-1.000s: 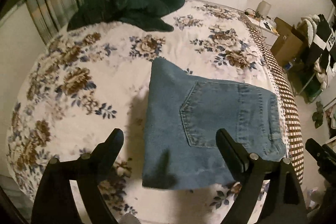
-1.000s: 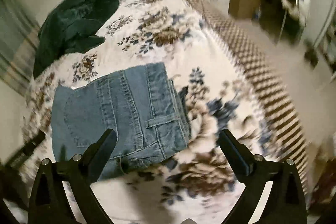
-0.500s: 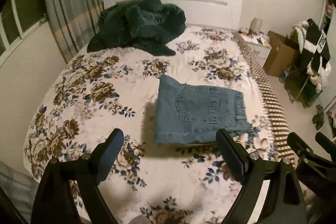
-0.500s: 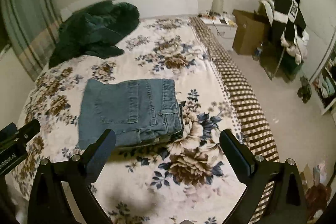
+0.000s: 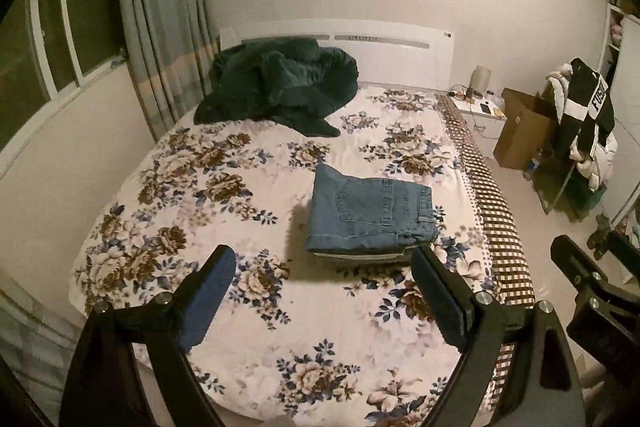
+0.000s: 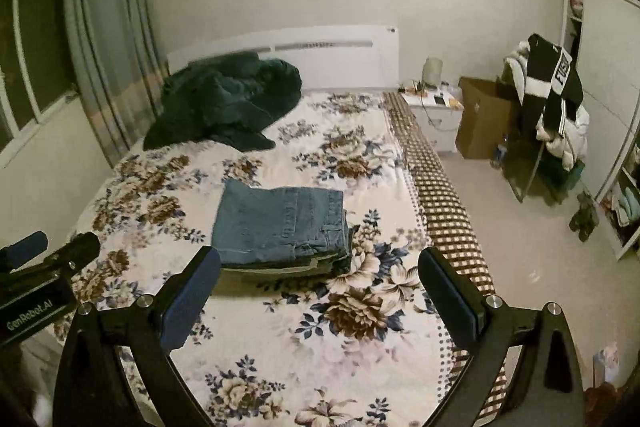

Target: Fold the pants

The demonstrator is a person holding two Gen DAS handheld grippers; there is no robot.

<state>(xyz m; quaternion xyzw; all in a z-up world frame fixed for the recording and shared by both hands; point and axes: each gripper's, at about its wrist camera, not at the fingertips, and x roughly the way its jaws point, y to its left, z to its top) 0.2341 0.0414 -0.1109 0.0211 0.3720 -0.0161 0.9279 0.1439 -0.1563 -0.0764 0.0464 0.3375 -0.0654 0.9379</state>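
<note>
Denim: one folded blue pair of pants on the floral bed; one dark green blanket; two hand-held grippers, left and right, both released, empty.

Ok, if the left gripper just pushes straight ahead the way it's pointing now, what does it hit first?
Probably the folded jeans: they lie ahead between the open fingers of the left gripper. Depth is unclear, so it might meet the floral bedspread just short of them instead.

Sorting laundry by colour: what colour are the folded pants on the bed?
Medium blue denim; the folded pants show best in the left wrist view.
</note>
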